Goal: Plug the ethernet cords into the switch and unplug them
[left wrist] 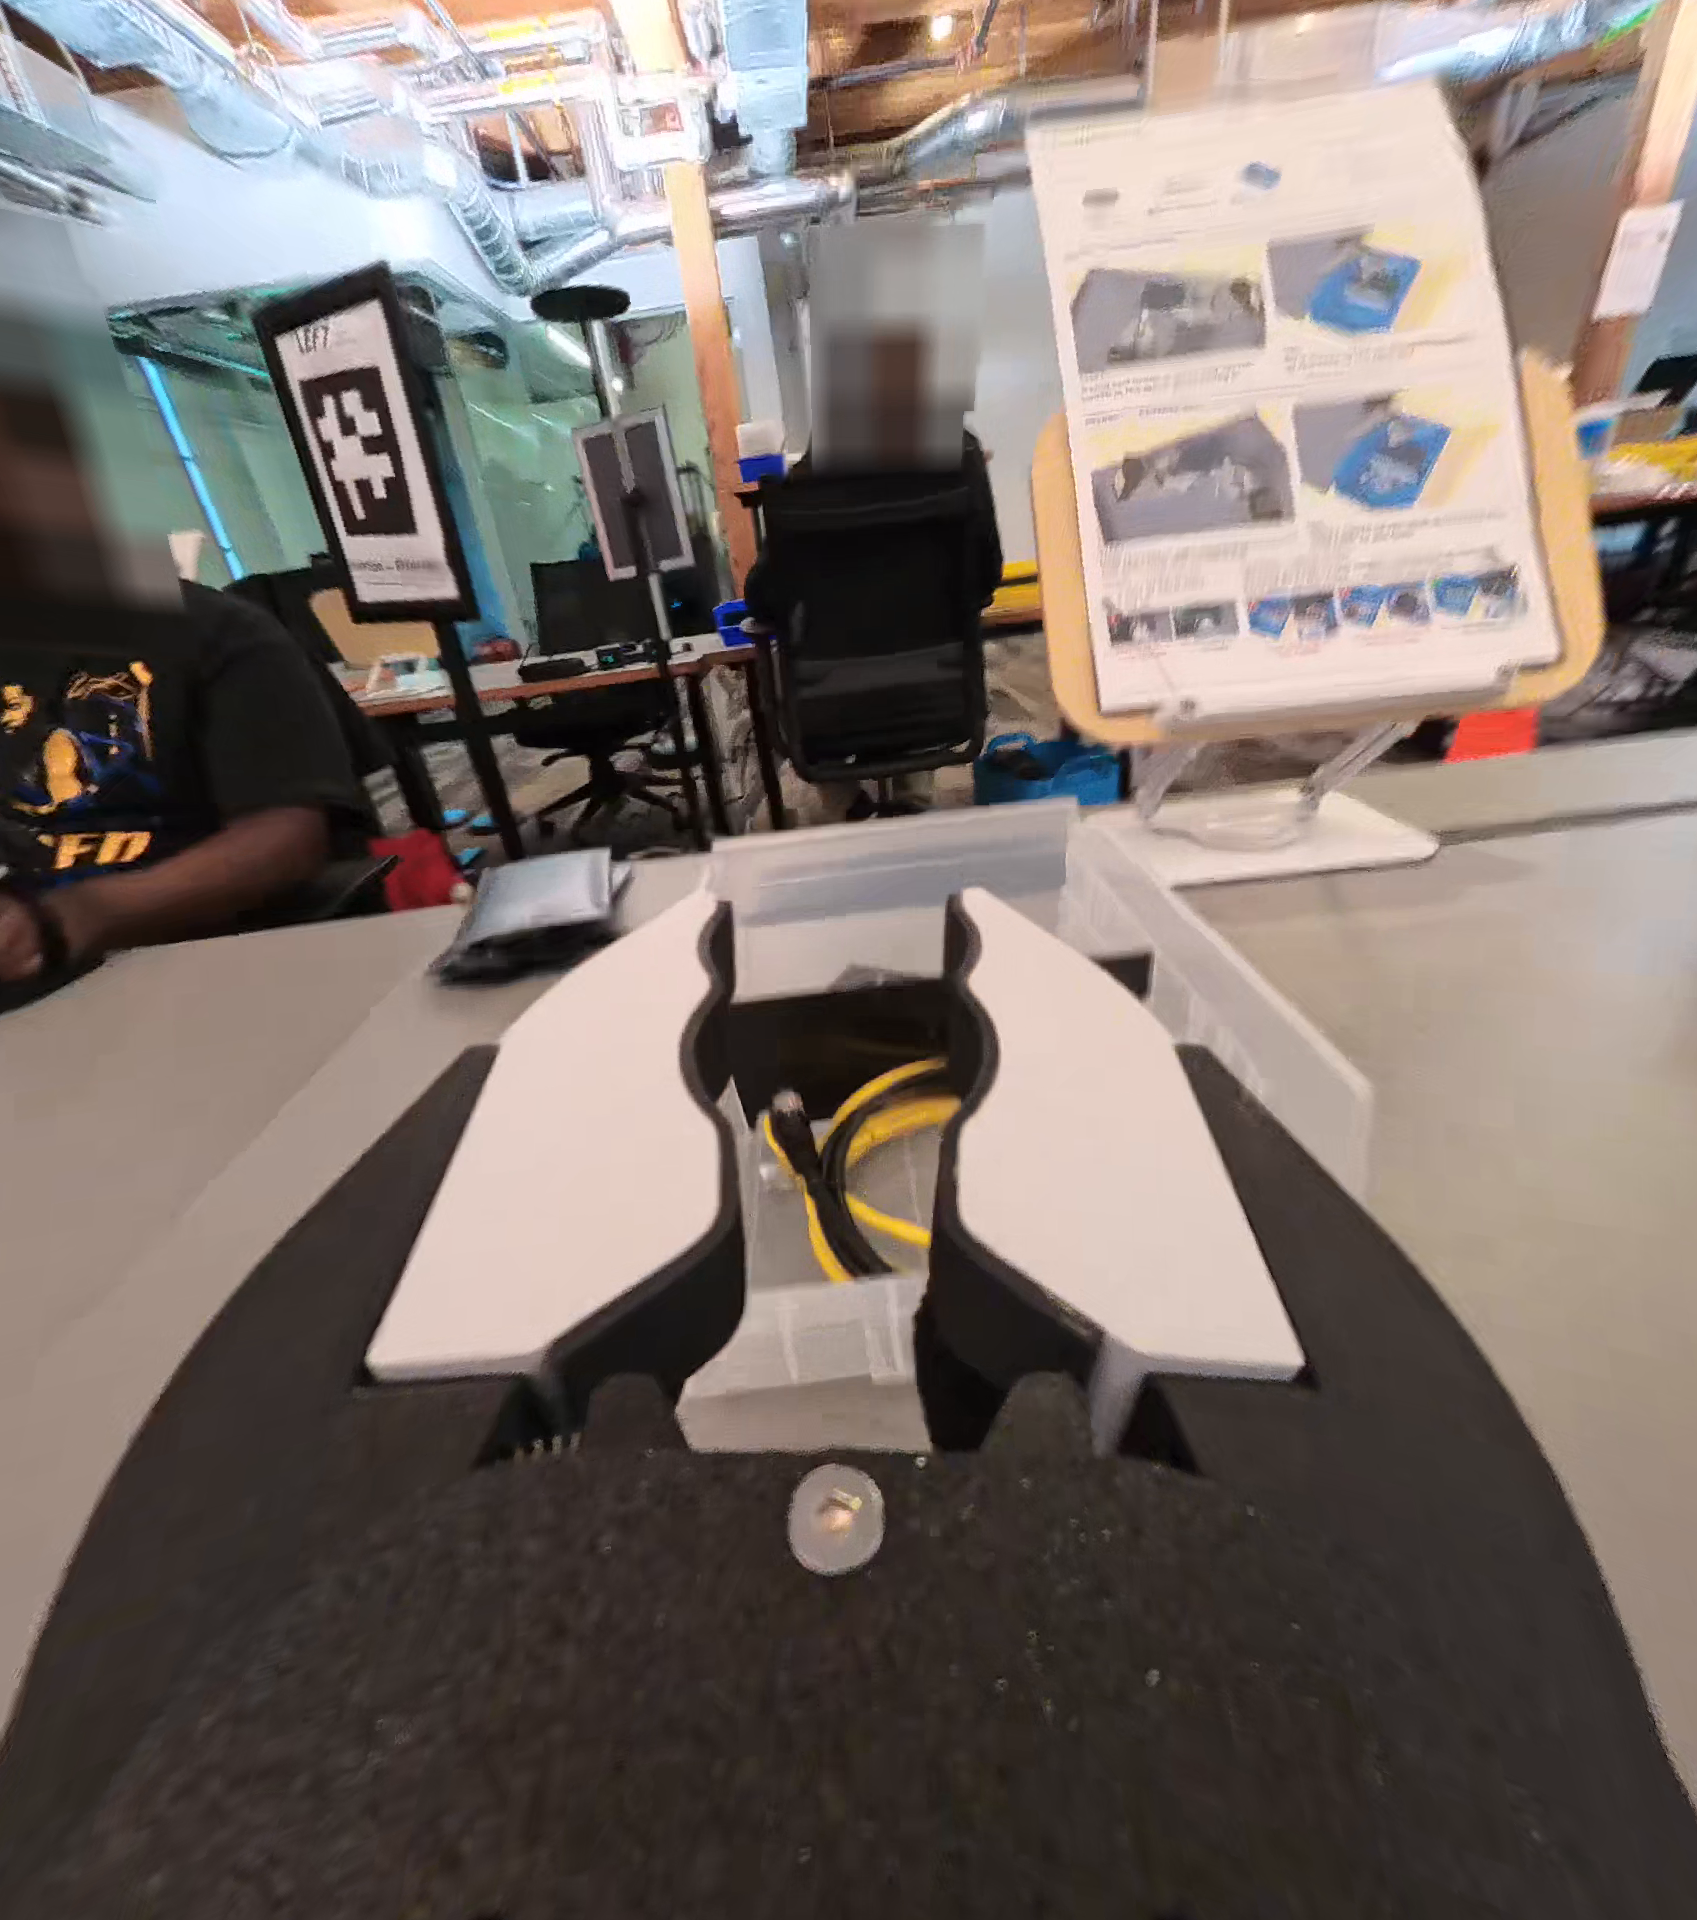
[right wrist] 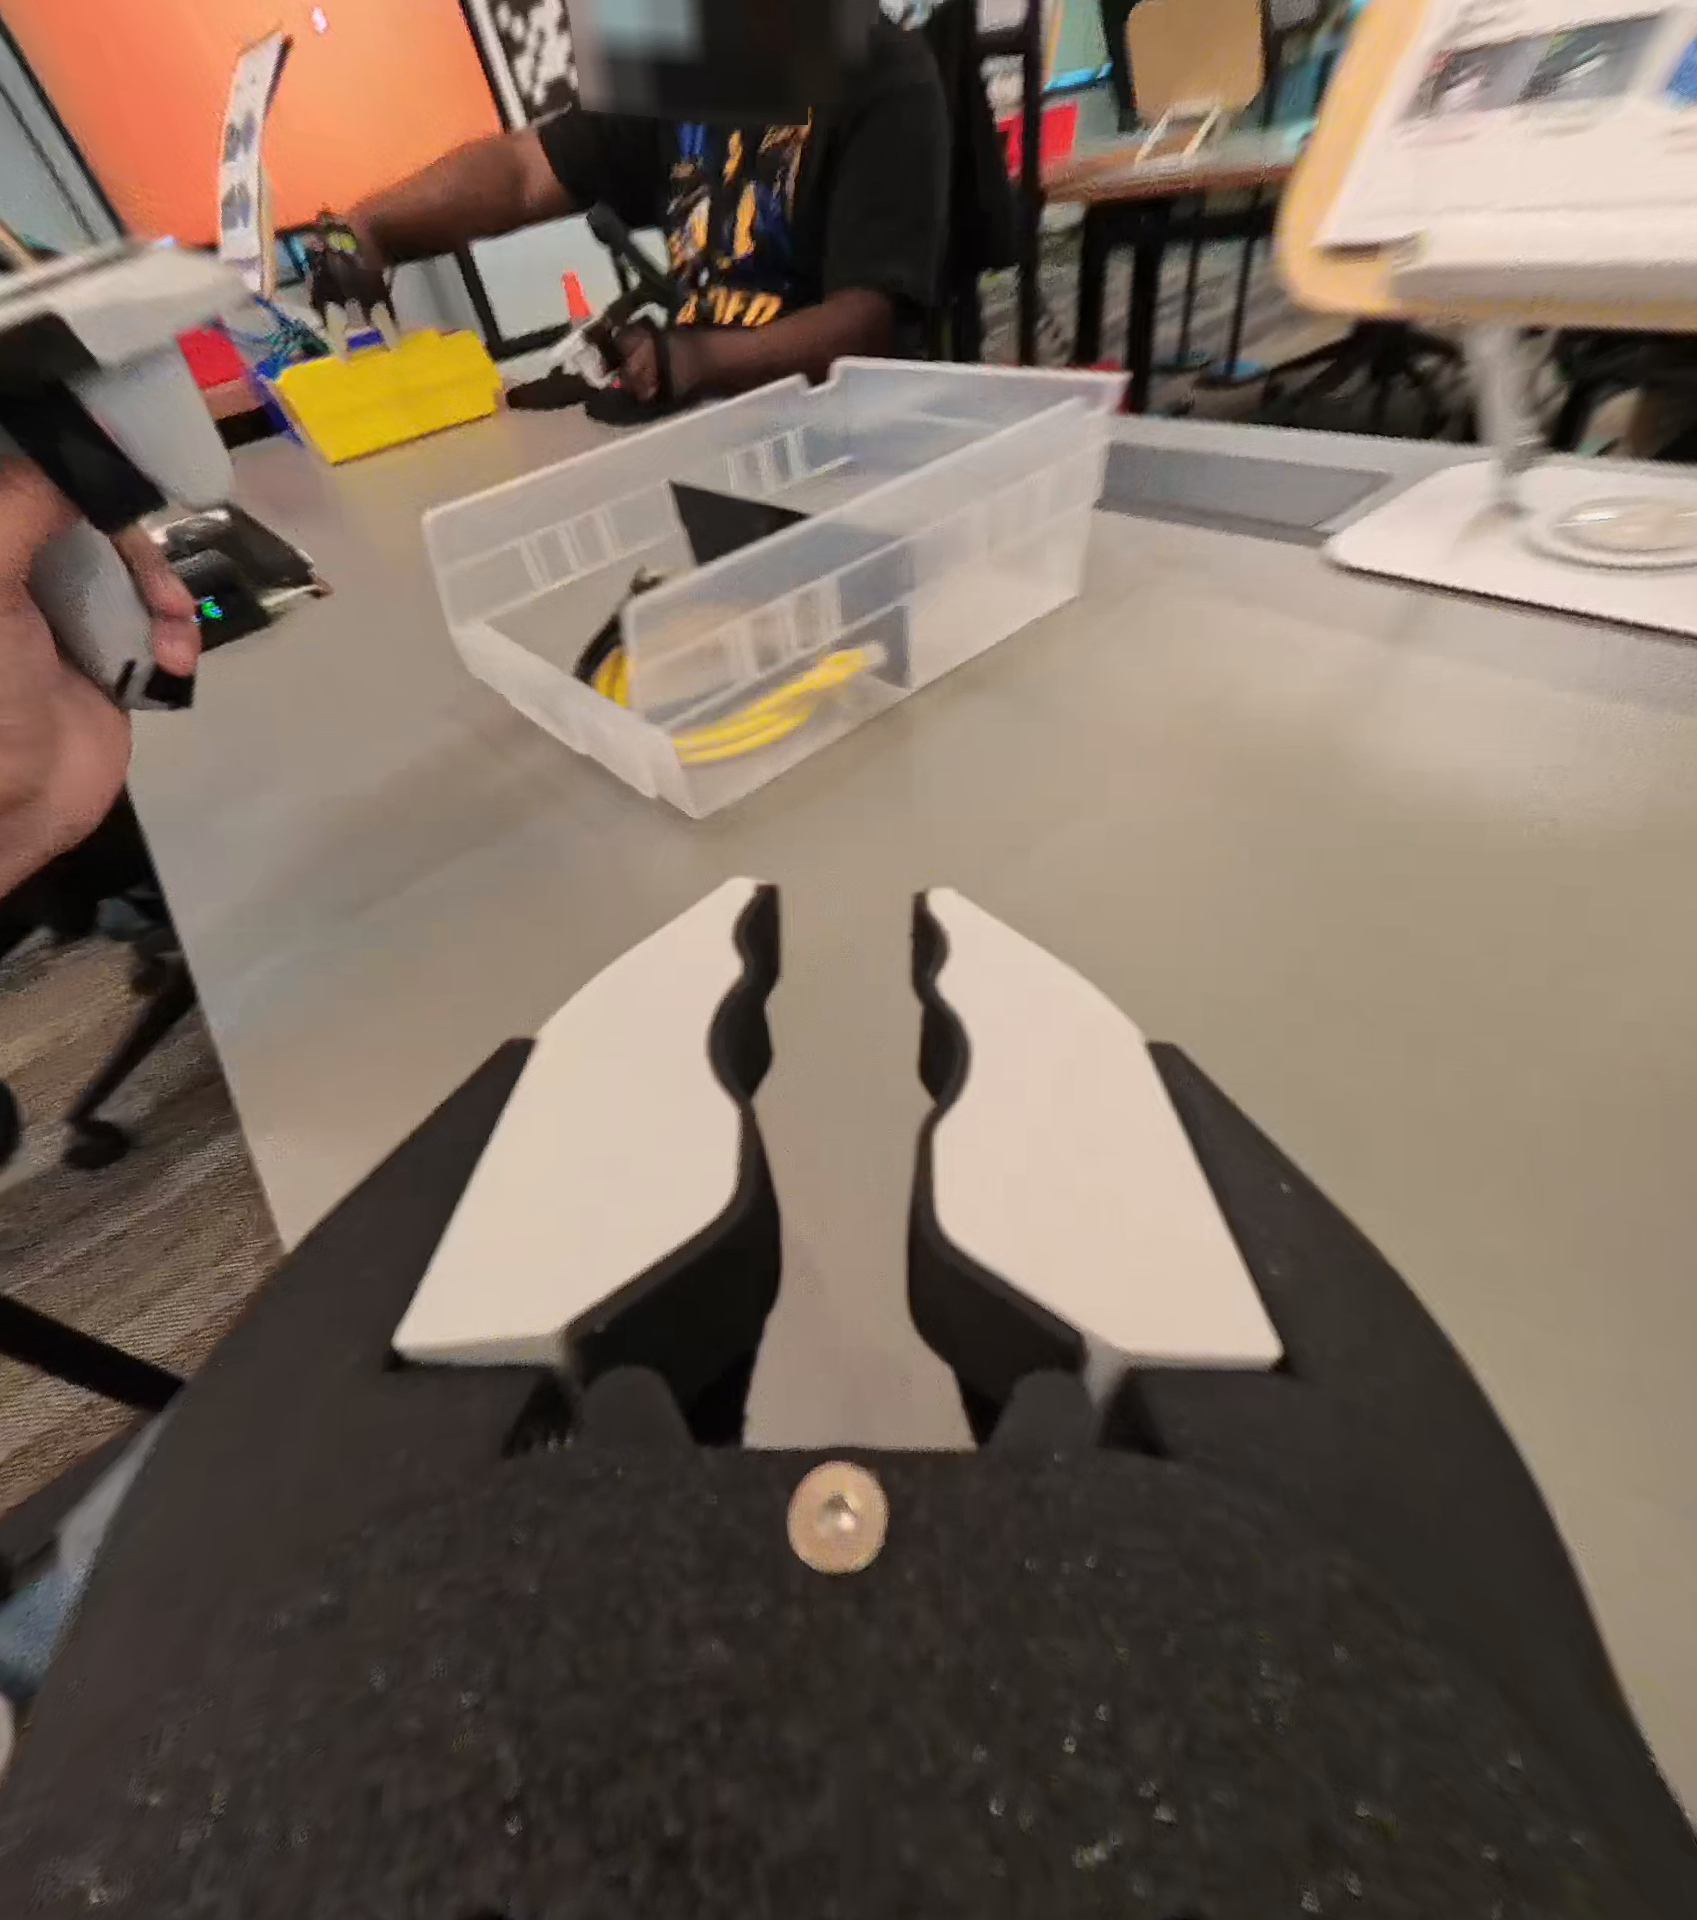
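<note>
surface: grey table (right wrist: pixel 1239 831) | on it: clear plastic bin (right wrist: pixel 553 686), white stand base (right wrist: pixel 1446 571), dark pouch (left wrist: pixel 532 914), yellow bin (right wrist: pixel 387 395) at far edge

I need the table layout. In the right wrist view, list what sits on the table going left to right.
Yellow bin → clear plastic bin holding yellow ethernet cords → white stand base.

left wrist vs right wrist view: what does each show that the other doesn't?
Left wrist only: the open left tool directly over the clear bin, and a black cord's plug standing up among the yellow cords.
Right wrist only: the open right tool over bare table, with the whole bin ahead.
Both: bin, yellow cords, instruction sheet.
</note>
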Demonstrator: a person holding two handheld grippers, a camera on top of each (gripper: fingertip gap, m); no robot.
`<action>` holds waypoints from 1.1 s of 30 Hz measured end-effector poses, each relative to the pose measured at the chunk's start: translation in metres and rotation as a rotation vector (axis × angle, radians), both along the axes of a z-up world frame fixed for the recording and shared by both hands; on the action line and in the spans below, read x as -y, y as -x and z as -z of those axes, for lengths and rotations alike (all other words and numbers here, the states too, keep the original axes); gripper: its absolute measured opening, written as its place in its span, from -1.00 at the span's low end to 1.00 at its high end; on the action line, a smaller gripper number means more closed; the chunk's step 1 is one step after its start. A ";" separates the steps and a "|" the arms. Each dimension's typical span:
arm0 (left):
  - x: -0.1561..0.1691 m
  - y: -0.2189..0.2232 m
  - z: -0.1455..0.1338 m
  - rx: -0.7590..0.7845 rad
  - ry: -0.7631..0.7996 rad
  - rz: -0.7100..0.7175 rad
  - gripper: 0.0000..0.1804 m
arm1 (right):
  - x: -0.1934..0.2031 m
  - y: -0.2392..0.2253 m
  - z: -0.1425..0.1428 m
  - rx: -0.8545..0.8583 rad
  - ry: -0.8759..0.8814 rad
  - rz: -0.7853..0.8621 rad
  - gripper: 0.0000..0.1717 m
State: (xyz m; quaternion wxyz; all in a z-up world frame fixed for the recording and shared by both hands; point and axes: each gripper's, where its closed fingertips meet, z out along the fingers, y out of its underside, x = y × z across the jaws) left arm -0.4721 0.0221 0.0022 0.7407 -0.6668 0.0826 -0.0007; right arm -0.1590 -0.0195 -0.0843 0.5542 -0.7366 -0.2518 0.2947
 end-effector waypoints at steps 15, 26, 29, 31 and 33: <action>0.001 -0.049 0.099 0.252 0.406 0.205 -0.45 | -0.021 -0.359 0.009 0.173 -0.034 0.859 -0.42; 0.000 -0.053 0.113 0.224 0.488 0.193 -0.37 | -0.031 -0.338 0.022 0.185 0.000 0.787 -0.50; 0.000 -0.054 0.116 0.185 0.496 0.185 -0.37 | -0.031 -0.329 0.021 0.204 -0.013 0.768 -0.52; 0.000 -0.057 0.118 0.165 0.507 0.193 -0.38 | -0.031 -0.322 0.021 0.208 -0.022 0.747 -0.52; 0.000 -0.060 0.120 0.141 0.518 0.191 -0.38 | -0.030 -0.317 0.023 0.218 -0.015 0.736 -0.52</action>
